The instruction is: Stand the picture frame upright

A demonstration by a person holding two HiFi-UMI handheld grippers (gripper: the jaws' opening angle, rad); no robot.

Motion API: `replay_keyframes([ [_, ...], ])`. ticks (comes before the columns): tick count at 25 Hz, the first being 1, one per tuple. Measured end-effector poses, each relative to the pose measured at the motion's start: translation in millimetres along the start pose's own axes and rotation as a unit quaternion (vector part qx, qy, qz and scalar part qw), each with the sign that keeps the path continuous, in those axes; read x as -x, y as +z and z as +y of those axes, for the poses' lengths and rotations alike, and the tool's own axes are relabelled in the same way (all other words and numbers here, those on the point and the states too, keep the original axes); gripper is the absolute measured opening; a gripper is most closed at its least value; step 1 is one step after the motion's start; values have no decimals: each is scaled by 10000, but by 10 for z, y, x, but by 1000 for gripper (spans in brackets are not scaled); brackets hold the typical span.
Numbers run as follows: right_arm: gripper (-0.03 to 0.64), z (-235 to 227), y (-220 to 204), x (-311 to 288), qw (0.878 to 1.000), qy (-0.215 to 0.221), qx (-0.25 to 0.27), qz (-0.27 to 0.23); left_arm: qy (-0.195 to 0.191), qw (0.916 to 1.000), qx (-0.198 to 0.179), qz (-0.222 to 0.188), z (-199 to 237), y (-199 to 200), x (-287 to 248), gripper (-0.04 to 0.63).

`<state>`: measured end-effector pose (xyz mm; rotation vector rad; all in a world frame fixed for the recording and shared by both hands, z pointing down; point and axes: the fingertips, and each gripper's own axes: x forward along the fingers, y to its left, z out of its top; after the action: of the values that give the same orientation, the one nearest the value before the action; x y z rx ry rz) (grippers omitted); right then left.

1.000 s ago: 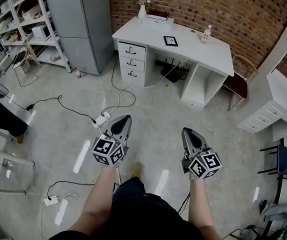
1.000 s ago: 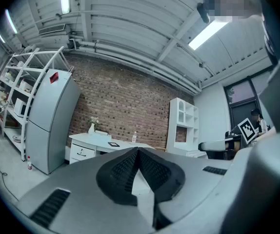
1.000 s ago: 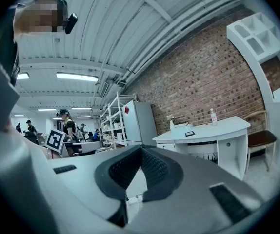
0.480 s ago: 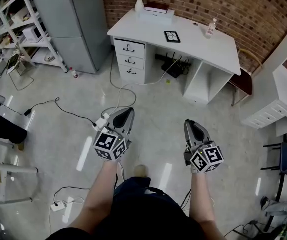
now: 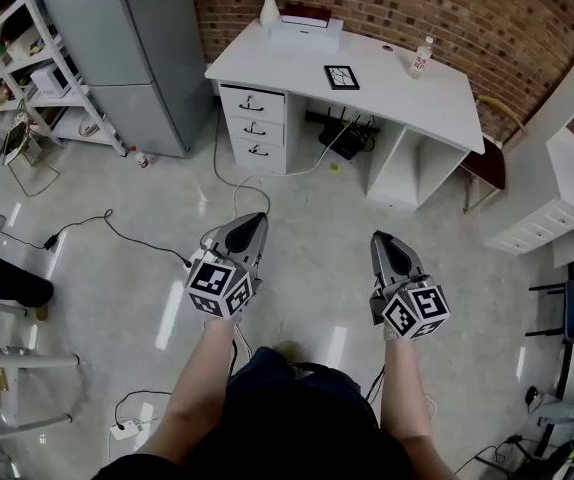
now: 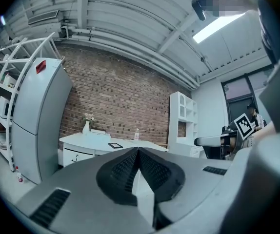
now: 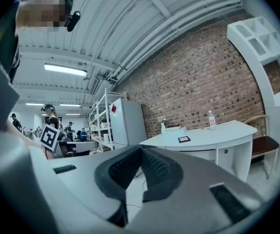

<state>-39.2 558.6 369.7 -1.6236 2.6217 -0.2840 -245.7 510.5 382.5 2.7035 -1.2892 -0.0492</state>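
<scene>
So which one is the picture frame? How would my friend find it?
Look at the white desk against the brick wall. Near the middle of its top lies the picture frame. It is the only flat, black-edged thing there, unlike the standing vase and bottle.

left claw (image 6: 138,151) closed tight, empty, white surface (image 6: 85,141) far off by the brick wall (image 6: 120,101), picture frame (image 6: 115,145) lying flat on it, fridge (image 6: 37,116) left
</scene>
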Motion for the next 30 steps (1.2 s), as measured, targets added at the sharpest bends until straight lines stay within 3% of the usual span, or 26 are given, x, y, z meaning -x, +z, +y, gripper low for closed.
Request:
replay_keyframes([
  [16,3,-403,44,-541,10000,-91,17,0,6,10000,60,5,272,20,-533,0],
  [30,3,-1113,184,-1465,9997,180,-153,10,114,9998,3,157,705,74,-1529,0],
])
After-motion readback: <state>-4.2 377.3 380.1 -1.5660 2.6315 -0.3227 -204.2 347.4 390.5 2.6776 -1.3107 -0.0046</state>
